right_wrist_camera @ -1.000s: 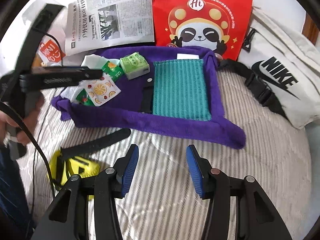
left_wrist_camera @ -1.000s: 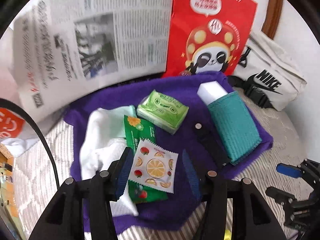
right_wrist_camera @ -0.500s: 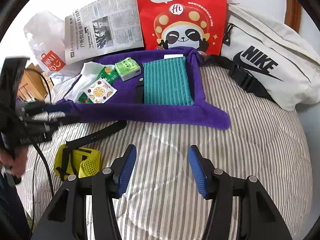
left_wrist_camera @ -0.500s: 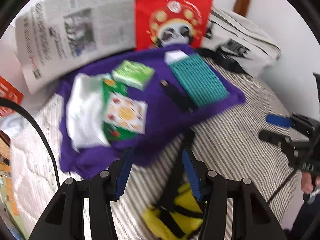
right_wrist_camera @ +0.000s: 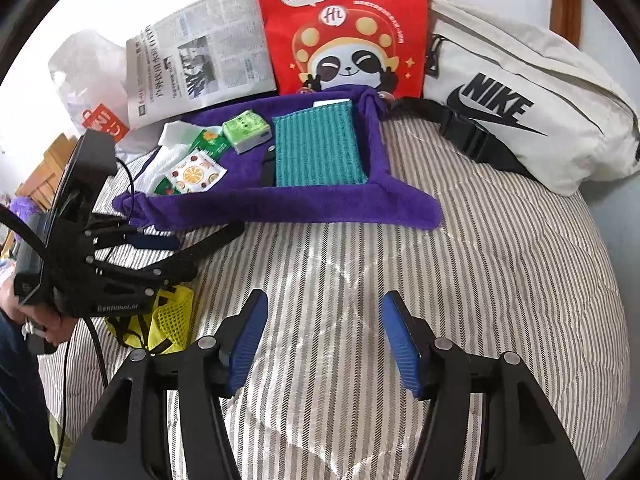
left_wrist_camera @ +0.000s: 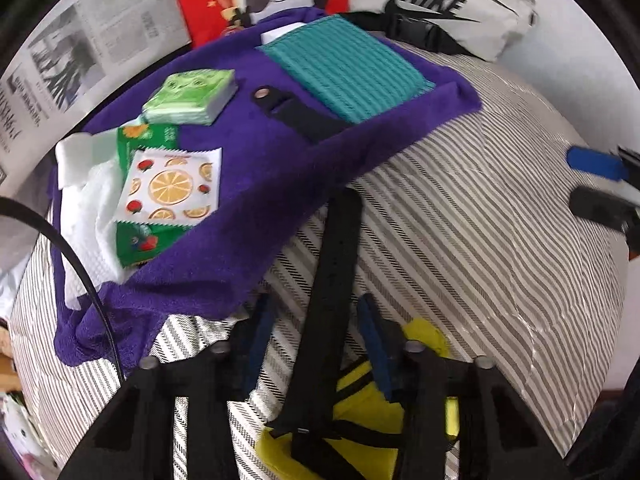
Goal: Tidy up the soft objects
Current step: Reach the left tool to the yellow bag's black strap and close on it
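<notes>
Left tongs [left_wrist_camera: 316, 344] just narrowing astride the black strap [left_wrist_camera: 332, 280] of the yellow mesh pouch [right_wrist_camera: 168, 320], on the bed beside the purple towel [right_wrist_camera: 280, 200], pads not yet pressing; right tongs [right_wrist_camera: 324, 344] wide, empty, standing clear.

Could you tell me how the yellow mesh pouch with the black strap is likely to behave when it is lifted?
The yellow mesh pouch looks crumpled, so probably floppy and light. Its black strap lies loose across the striped bedding, so it would likely dangle.
</notes>
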`<state>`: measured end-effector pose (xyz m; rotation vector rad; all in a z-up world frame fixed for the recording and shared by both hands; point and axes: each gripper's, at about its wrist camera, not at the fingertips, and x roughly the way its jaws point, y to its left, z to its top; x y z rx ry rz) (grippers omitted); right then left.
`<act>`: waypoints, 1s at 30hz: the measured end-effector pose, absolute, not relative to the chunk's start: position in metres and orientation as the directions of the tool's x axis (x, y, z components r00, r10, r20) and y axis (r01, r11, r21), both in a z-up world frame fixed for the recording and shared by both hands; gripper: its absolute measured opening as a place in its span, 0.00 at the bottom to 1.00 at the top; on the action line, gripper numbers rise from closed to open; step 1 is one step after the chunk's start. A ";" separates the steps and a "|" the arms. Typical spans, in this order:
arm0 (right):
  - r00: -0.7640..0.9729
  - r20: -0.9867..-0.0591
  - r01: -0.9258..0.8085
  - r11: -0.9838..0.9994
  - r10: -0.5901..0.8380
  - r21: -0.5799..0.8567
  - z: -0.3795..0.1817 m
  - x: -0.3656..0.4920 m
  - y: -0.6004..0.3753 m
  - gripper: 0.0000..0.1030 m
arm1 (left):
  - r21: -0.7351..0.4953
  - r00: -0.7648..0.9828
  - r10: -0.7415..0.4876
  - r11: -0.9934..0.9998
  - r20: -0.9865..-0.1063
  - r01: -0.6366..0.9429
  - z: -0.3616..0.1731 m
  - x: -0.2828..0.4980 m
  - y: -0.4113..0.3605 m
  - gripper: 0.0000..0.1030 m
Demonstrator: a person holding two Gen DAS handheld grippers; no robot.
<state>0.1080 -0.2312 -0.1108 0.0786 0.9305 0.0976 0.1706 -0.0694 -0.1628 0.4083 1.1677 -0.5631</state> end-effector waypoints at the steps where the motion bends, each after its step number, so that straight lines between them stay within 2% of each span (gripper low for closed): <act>1: 0.593 -0.795 -0.052 0.992 0.124 0.116 -0.111 0.109 -0.232 0.57 | 0.015 0.280 -0.204 0.782 -0.938 0.623 -0.162 0.167 -0.072 0.25; 2: 0.593 -0.796 -0.052 0.992 0.126 0.119 -0.112 0.109 -0.233 0.57 | 0.021 0.279 -0.203 0.774 -0.938 0.633 -0.161 0.163 -0.075 0.20; 5: 0.591 -0.797 -0.042 0.991 0.126 0.125 -0.114 0.111 -0.236 0.57 | 0.033 0.290 -0.191 0.783 -0.938 0.621 -0.160 0.160 -0.077 0.20; 9: 0.589 -0.797 -0.039 0.990 0.134 0.137 -0.117 0.111 -0.239 0.57 | -0.042 0.255 -0.245 0.792 -0.935 0.609 -0.158 0.159 -0.075 0.19; 14: 0.578 -0.803 -0.038 0.988 0.145 0.151 -0.122 0.114 -0.239 0.57 | -0.012 0.272 -0.222 0.795 -0.937 0.607 -0.159 0.156 -0.080 0.20; 19: 0.562 -0.814 -0.050 0.988 0.150 0.148 -0.128 0.114 -0.234 0.57 | -0.062 0.278 -0.258 0.825 -0.925 0.562 -0.159 0.160 -0.076 0.19; 23: 0.557 -0.815 -0.067 0.987 0.158 0.146 -0.128 0.112 -0.229 0.57 | -0.130 0.311 -0.319 0.854 -0.895 0.503 -0.142 0.160 -0.051 0.19; 30: 0.525 -0.827 -0.123 0.980 0.200 0.159 -0.134 0.108 -0.202 0.57 | -0.101 0.382 -0.279 0.900 -0.881 0.425 -0.122 0.148 -0.009 0.19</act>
